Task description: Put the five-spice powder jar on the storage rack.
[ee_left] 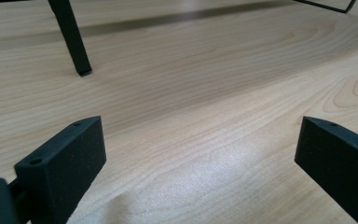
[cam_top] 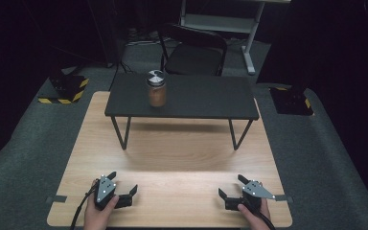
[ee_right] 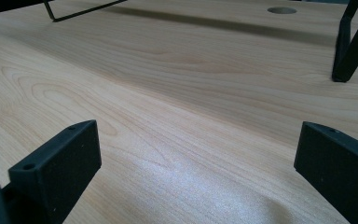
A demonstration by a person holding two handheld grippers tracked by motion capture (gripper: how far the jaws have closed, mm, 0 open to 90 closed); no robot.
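Low in the high view, the left gripper [cam_top: 123,183] and right gripper [cam_top: 230,186] rest wide open and empty on the wooden table [cam_top: 182,158], while the jar [cam_top: 156,88] stands upper centre on the black stand [cam_top: 206,98].

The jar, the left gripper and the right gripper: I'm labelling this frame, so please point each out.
jar [cam_top: 157,94], high view, on its brown glass body.
left gripper [cam_top: 122,186], high view, midway between its open jaws.
right gripper [cam_top: 231,187], high view, midway between its open jaws.
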